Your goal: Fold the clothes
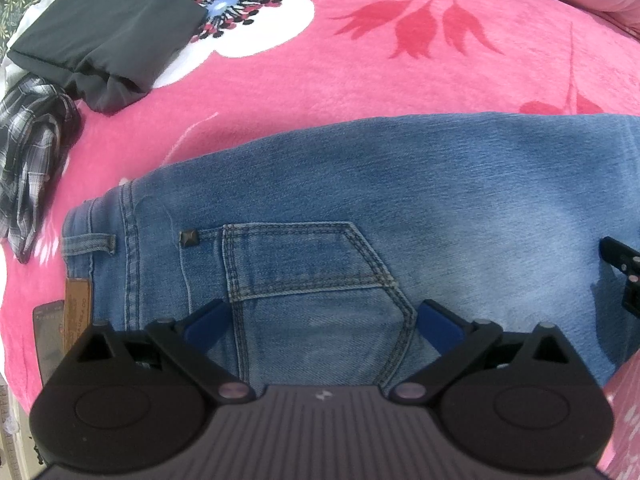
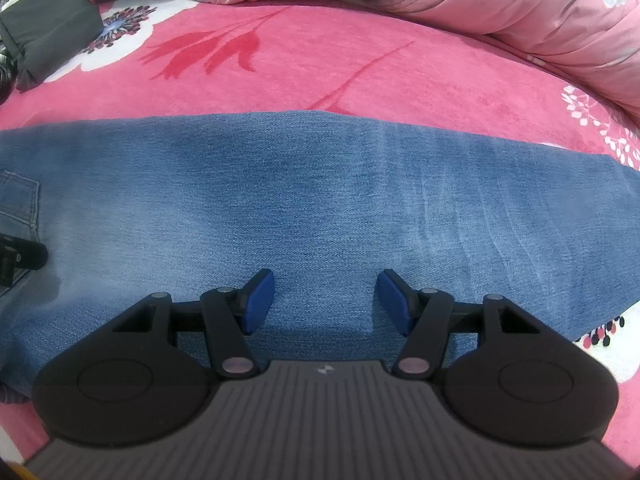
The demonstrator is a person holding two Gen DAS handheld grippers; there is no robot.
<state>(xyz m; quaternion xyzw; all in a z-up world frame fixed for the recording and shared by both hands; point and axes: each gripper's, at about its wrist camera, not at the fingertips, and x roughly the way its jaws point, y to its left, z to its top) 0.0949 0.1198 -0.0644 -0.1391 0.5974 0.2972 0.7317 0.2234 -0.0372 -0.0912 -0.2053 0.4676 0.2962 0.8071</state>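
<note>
Blue-padded jaws of the left gripper [image 1: 320, 326] spread wide and holding nothing, poised over the back pocket [image 1: 308, 276] of the jeans [image 1: 360, 184]; likewise the right gripper [image 2: 326, 300], jaws parted, nothing between them, hovering above the leg denim. Spread flat across the pink flowered blanket [image 1: 360, 68] on the bed, waistband toward 9 o'clock in the left view with belt loop [image 1: 90, 242] and leather patch [image 1: 78, 302] showing, leg running off toward 3 o'clock in the right view. Seemingly laid leg upon leg along their length, though not settled from here. Likely heavy, thick and fairly stiff for cloth: holds a crease, sags little, grips well rather than slipping, nothing fragile. Best taken by doubled edges, waistband or hem, where seams give the pads purchase; a single pinch of flat denim mid-leg probably too shallow. At 10 o'clock, well apart, a folded dark garment [image 1: 104, 36] and a crumpled plaid shirt [image 1: 32, 152].
</note>
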